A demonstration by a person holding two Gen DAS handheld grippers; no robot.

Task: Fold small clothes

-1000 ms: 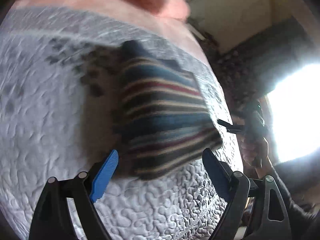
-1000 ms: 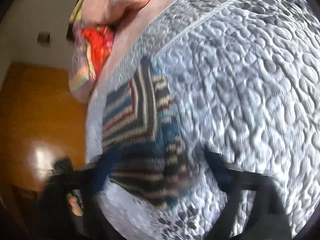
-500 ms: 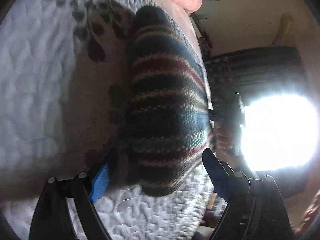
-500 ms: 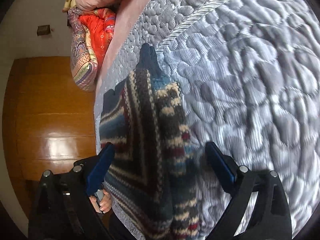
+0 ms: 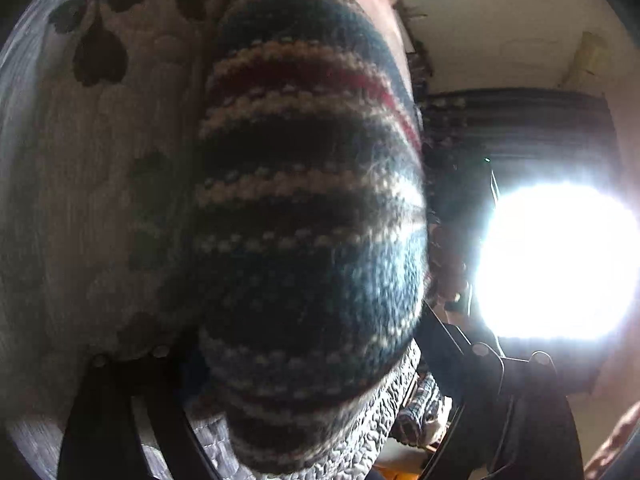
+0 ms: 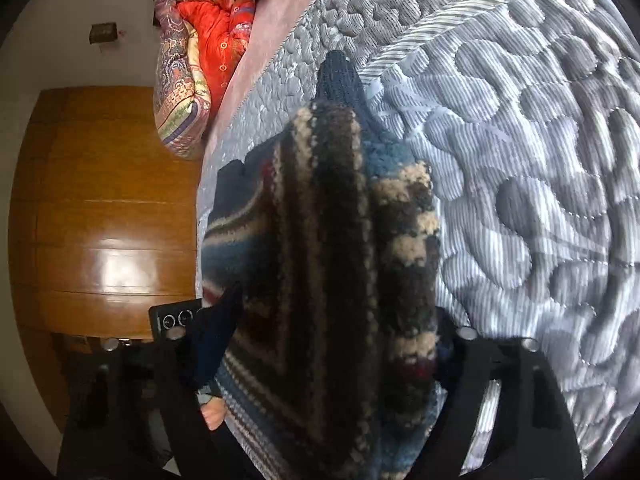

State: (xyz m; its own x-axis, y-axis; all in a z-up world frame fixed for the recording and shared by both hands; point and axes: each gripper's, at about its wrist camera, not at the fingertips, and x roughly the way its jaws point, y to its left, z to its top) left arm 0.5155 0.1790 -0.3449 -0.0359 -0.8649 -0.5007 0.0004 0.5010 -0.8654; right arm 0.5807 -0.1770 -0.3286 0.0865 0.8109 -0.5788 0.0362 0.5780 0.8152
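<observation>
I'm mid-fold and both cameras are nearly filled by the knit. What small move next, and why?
Probably close both hand-held grippers. The striped sweater already sits between the open fingers of the right one and the left one, on the quilt, so each edge looks ready to pinch.

Closed in from both sides on the striped knit garment, now filling each wrist view. Left gripper and right gripper fingers spread around its opposite ends, blue pads hidden by wool.
</observation>
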